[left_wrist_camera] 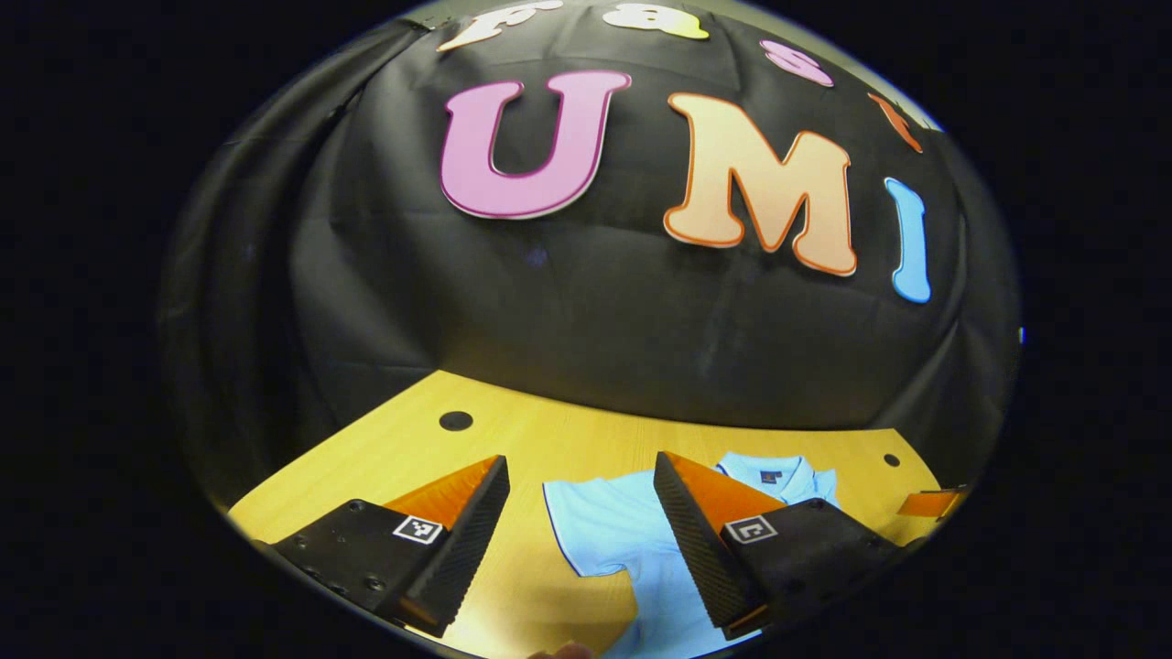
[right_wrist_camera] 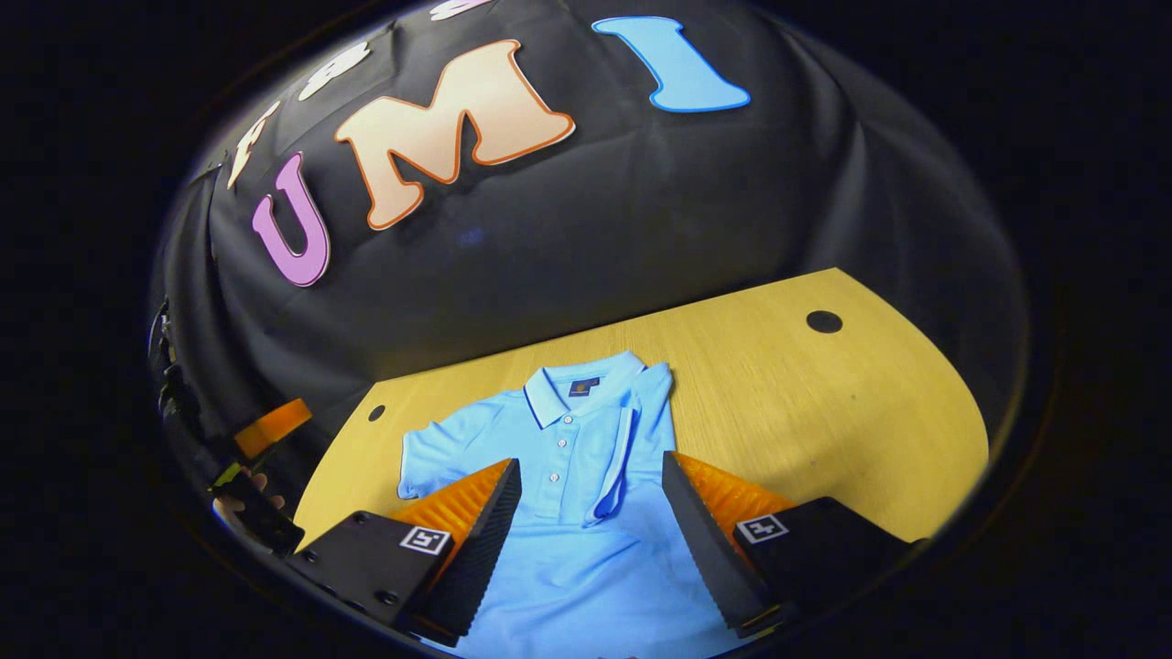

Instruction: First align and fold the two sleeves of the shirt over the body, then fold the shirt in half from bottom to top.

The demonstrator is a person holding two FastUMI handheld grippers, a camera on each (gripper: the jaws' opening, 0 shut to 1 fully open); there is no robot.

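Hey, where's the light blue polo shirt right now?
In the right gripper view the light blue polo shirt lies flat on the yellow wooden table, collar toward the black cloth wall, one sleeve already folded over the body, under the open right gripper.

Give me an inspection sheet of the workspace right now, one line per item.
Surface: yellow wooden table with dark round holes.
Job's things: light blue short-sleeved polo shirt lying flat, collar toward the wall; one sleeve folded over the body, the other sleeve spread out.
Clutter: nothing seen.
Grippers: left gripper open above the spread sleeve; right gripper open above the shirt's body; both empty.
Cables: nothing seen.
Surroundings: black cloth wall.
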